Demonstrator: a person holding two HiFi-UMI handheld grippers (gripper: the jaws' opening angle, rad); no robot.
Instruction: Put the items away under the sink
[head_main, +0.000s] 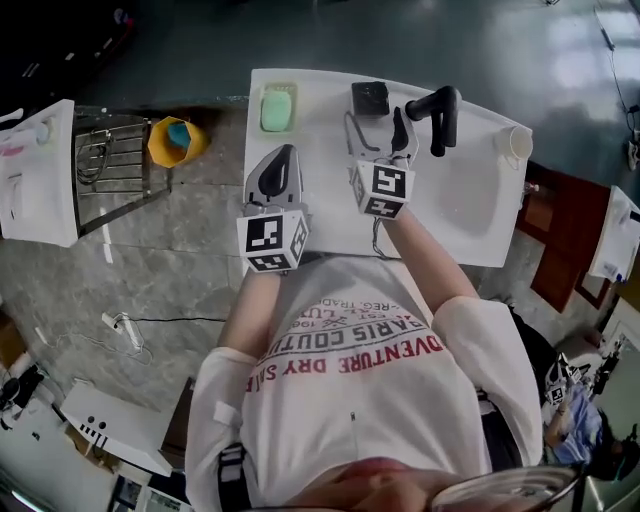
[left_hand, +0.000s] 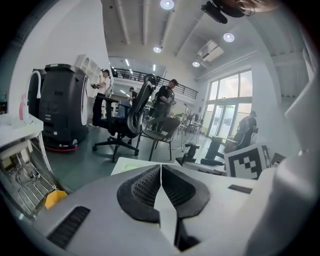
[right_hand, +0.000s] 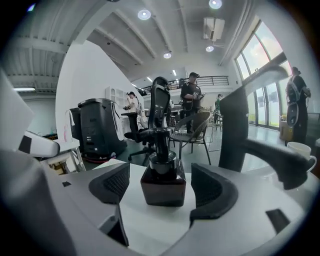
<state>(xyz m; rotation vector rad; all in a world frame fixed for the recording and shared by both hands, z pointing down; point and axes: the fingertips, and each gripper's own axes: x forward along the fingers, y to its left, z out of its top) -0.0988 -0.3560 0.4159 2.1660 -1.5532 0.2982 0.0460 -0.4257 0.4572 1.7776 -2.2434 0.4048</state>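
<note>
1. As I judge it, the step in hand is picking up the soap dispenser (right_hand: 162, 177), a dark square pump bottle. It stands upright at the back of the white sink top (head_main: 300, 215), not yet put away.
2. The right gripper (head_main: 377, 130) has its jaws wide apart. The bottle stands between them, but neither pad touches it.
3. To do it well, ease forward until the pads flank the flat sides of the square body, below the pump collar. Close there, not on the narrow pump neck, which would likely twist or tip the bottle. Then lift straight up and keep it upright so nothing leaks.
4. The left gripper (left_hand: 161, 172) has its jaws pressed together with nothing in them. It hangs over the front left part of the sink top and is free to open a door or steady something.
5. The black faucet (head_main: 440, 115) stands just to the right of the bottle. It is the main obstacle, so the right jaw needs to pass on the near side of it.
6. Other items wait on the top: a green soap dish (head_main: 276, 108) at the back left and a white cup (head_main: 515, 143) at the far right.
7. Left of the sink unit, a yellow cup (head_main: 177, 140) stands beside a wire rack (head_main: 105, 165). No view shows the space under the sink.
</note>
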